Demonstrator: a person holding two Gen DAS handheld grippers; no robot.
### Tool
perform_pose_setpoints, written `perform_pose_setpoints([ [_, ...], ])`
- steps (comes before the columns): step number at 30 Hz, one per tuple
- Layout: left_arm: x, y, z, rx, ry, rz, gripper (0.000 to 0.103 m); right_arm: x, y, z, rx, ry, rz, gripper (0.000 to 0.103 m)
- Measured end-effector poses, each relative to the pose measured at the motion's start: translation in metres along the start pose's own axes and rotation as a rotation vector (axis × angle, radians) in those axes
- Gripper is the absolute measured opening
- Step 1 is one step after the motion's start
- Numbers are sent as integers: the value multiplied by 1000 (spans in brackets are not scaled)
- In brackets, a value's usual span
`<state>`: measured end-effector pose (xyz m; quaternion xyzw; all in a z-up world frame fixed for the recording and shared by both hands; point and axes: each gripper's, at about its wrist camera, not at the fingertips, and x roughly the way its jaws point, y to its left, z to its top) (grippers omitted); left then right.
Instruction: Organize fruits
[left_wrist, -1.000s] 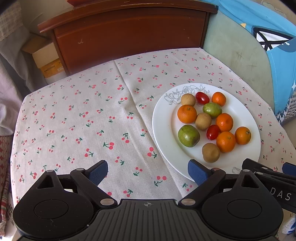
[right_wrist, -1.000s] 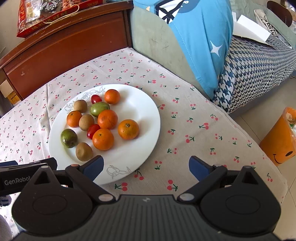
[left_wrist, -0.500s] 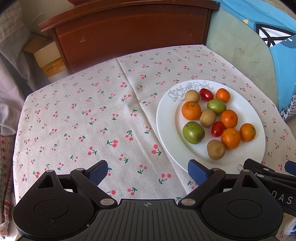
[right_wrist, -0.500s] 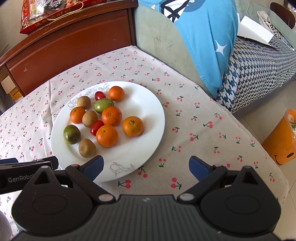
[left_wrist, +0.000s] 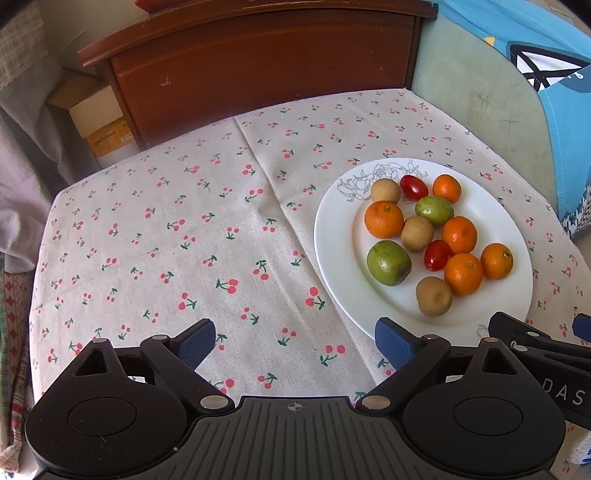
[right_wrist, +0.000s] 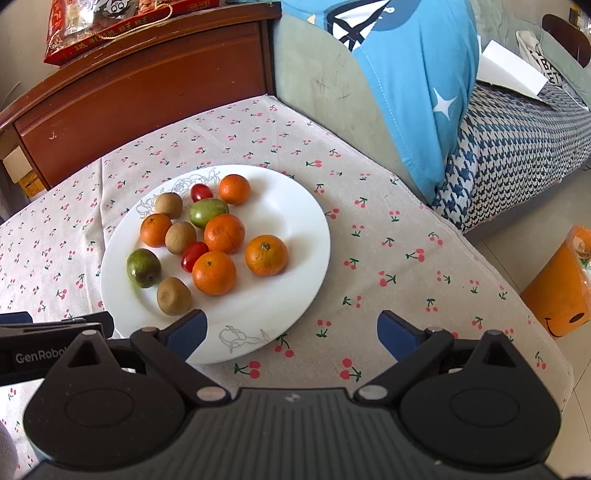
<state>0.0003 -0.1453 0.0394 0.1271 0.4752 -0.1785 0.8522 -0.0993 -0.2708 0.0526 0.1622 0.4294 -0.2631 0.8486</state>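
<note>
left wrist view: the white plate (left_wrist: 334, 236) of fruits (left_wrist: 419, 232) sits at 2 o'clock, slightly lower and nearer than half a second ago. left gripper (left_wrist: 295, 341) jaws are spread, holding nothing. right gripper (right_wrist: 291, 332) is likewise spread above the plate's near rim, having edged closer. a cherry-print tablecloth (left_wrist: 166, 240) covers the table; a wooden headboard (left_wrist: 258, 70) stands at 12 o'clock.

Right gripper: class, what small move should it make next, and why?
Probably ease the right gripper forward and left toward the nearest orange. Its fingers are spread and hold nothing, and all the fruit sits mixed on the white plate, just ahead to its left.
</note>
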Motion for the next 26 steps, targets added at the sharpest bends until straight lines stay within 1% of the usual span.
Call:
perform_pose_setpoints([
  [5,-2,0,-1,7,-11,13,95,0,1,-1,-4,-4,2,98],
  [19,-8,1,-6,32,-35,40,94,-6,5,-6,-52,-49,17,98],
  [26,-20,3,-13,47,-81,62,94,-13,8,-8,-56,-70,48,98],
])
